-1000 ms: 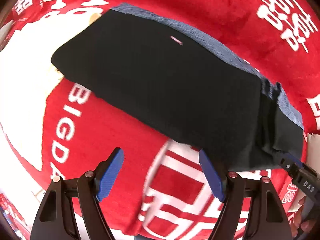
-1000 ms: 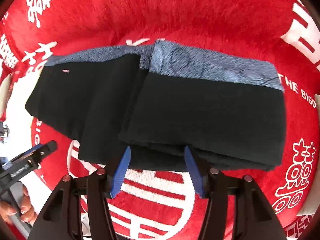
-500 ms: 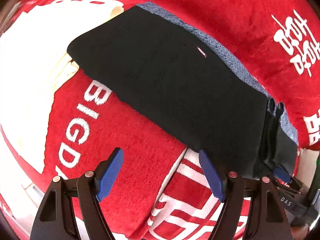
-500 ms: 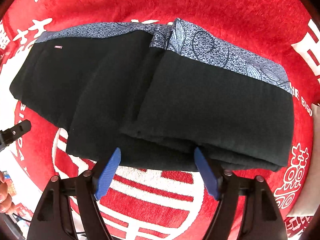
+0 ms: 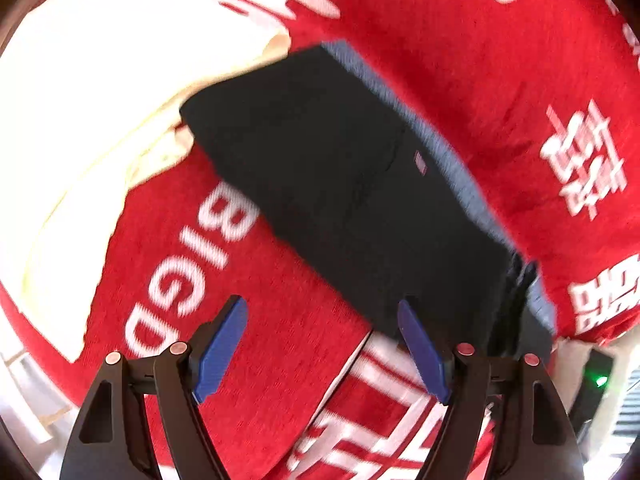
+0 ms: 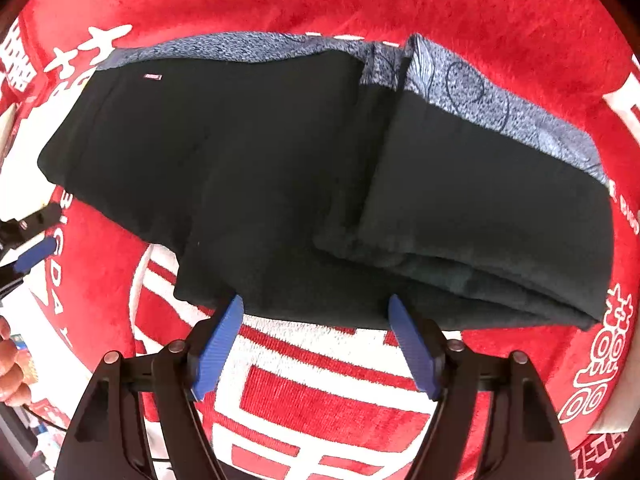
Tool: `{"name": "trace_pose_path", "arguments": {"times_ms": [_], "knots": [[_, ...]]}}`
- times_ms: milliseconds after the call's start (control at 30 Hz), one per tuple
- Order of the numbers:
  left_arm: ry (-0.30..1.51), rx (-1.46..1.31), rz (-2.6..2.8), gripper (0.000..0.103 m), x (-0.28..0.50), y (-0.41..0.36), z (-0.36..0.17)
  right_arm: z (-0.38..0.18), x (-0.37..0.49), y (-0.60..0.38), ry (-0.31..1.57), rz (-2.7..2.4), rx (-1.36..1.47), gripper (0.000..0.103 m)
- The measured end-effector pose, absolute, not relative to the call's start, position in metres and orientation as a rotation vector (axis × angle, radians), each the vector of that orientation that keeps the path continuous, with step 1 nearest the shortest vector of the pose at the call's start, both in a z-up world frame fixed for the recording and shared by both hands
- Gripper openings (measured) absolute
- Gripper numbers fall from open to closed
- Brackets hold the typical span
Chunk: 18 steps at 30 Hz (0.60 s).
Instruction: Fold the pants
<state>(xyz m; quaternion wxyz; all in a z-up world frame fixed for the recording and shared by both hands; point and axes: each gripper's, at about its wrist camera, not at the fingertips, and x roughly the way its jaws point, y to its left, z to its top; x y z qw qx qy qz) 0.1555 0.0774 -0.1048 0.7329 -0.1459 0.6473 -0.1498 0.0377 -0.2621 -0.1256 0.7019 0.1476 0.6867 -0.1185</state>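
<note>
Black pants [image 6: 304, 184] with a blue-grey patterned waistband [image 6: 500, 108] lie on a red cloth, the right part folded over in layers. In the left wrist view the pants [image 5: 352, 200] run diagonally from upper left to lower right. My left gripper [image 5: 322, 344] is open and empty, just off the pants' near edge. My right gripper [image 6: 314, 340] is open and empty, its fingertips at the pants' near edge. The left gripper's blue pad [image 6: 34, 254] shows at the left edge of the right wrist view.
The red cloth [image 6: 320, 400] with white lettering covers the surface. A white and cream area [image 5: 92, 92] lies left of the pants. A hand [image 6: 8, 364] shows at the far left. A dark device with a green light [image 5: 598, 380] sits at the right.
The left gripper has pulled back and to the left, so the pants sit further right and smaller. The right gripper has opened wider and come closer to the pants' near edge.
</note>
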Motion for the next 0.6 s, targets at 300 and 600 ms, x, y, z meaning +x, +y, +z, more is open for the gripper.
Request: {"name": "trace_pose_path", "arguments": {"times_ms": [300,600], "knots": [[1.365,-0.534,-0.366,0.078,0.185,0.101,-0.121,-0.131,0.037,-0.254,1.534,-0.253,0.294,0.082],[1.308,-0.707,-0.394,0.078,0.194,0.113,-0.133,-0.134,0.034,-0.244,1.537,-0.249,0.279,0.082]]}}
